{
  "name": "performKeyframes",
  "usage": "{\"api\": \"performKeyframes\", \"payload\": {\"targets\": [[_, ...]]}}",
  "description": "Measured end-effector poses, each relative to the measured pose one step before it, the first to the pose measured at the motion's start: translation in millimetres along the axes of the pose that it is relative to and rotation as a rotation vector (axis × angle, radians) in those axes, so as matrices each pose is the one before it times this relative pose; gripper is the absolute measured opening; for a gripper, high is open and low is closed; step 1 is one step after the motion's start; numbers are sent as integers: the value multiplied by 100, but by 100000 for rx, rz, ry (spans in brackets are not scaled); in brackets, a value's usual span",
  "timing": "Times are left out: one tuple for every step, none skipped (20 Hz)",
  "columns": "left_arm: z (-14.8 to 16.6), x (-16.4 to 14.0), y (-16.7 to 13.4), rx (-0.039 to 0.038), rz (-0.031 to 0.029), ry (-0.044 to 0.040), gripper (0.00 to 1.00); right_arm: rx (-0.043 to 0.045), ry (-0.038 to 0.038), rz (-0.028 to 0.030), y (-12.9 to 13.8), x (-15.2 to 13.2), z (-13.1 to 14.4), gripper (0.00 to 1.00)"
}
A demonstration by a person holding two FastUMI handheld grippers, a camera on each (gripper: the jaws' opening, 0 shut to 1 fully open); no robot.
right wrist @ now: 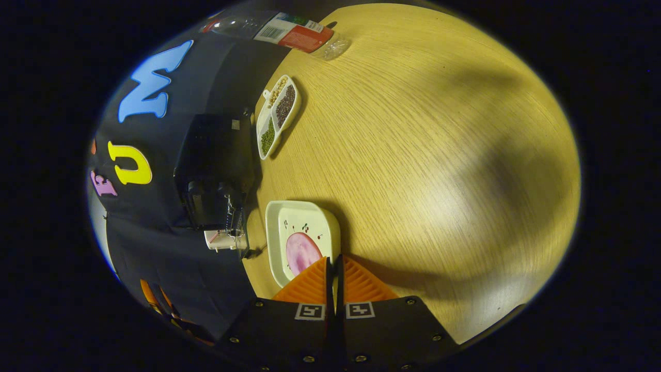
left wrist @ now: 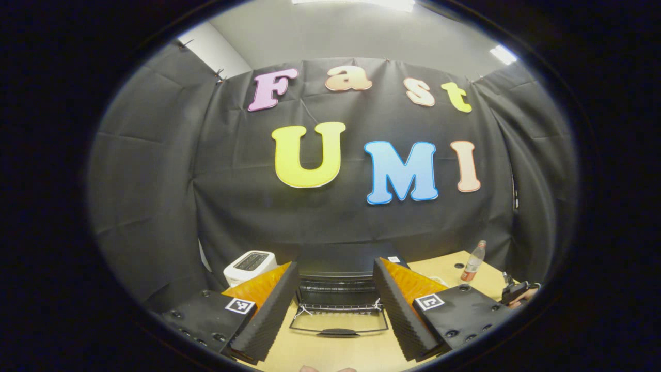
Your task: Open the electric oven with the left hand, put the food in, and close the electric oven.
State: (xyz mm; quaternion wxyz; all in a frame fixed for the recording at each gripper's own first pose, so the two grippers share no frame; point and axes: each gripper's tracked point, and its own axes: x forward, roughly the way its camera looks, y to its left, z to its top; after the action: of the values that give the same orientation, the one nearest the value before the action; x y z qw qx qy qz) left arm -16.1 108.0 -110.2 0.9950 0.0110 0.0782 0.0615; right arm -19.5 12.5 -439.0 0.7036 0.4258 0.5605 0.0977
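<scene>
The black electric oven (left wrist: pixel 341 266) stands at the back of the wooden table, straight ahead in the left gripper view. Its door (left wrist: pixel 361 326) hangs down flat toward me, handle (left wrist: pixel 338 332) nearest, and a wire rack (left wrist: pixel 338 307) shows inside. My left gripper (left wrist: pixel 335 263) is open and holds nothing, its fingers framing the oven from a short way back. In the right gripper view, a white square plate (right wrist: pixel 289 217) carries a round pink slice of food (right wrist: pixel 301 252). My right gripper (right wrist: pixel 334 259) is shut on the plate's near rim. The oven (right wrist: pixel 214 165) lies beyond the plate.
A white toaster (left wrist: pixel 250 264) stands left of the oven. A plastic bottle (left wrist: pixel 473 261) stands at the back right. A divided white dish of beans (right wrist: pixel 278 116) lies beside the oven. A hand (left wrist: pixel 521 294) shows at the table's right edge. The bare tabletop (right wrist: pixel 439 155) stretches wide.
</scene>
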Motion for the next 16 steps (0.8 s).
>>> {"api": "performKeyframes", "payload": {"targets": [[-47, 123, 157, -94, -423, -21, 93, 32, -459, 382, 330, 38, -319, 0], [111, 85, 147, -187, -717, -46, 94, 298, -1019, 1146, 460, -44, -167, 0], [46, 180, 141, -165, -845, -55, 95, 705, -1062, 1761, 629, -391, -366, 0], [94, 277, 132, -310, -926, -401, 96, 1021, -1516, 2154, 781, -168, -316, 1], [7, 159, 48, -350, -1208, -371, 97, 909, -1309, 2371, 927, -41, -437, 1], [91, 241, 128, -347, -1513, -253, 98, 1019, -1373, 2280, 942, -53, -367, 0], [-48, 160, 284, -158, -1571, -212, 99, 1248, -1449, 1894, 1037, 118, -506, 0], [209, 158, 260, 59, -1431, -376, 100, 1853, -1311, 2042, 959, 14, -506, 0], [147, 15, 335, 106, -1503, -546, 100, 1661, -1493, 2118, 1130, 78, -357, 0], [96, 123, 273, 112, -1581, -327, 100, 1098, -1478, 1760, 943, 126, -579, 0], [73, -104, 268, 156, -1622, -381, 100, 762, -1658, 596, 824, -145, -815, 0], [149, -51, 328, 168, -1402, -206, 100, 1042, -2105, 35, 671, 97, -474, 0], [111, -116, 449, 360, -1244, -566, 100, 556, -2014, -106, 701, 232, -725, 0], [165, -159, 401, 497, -1039, -566, 100, 616, -1925, 312, 768, 245, -559, 0], [162, -251, 577, 578, -482, -607, 91, 553, -1796, 60, 737, 247, -555, 0], [203, -175, 692, 567, 264, -717, 97, 585, -1983, -527, 719, 269, -507, 0]]}}
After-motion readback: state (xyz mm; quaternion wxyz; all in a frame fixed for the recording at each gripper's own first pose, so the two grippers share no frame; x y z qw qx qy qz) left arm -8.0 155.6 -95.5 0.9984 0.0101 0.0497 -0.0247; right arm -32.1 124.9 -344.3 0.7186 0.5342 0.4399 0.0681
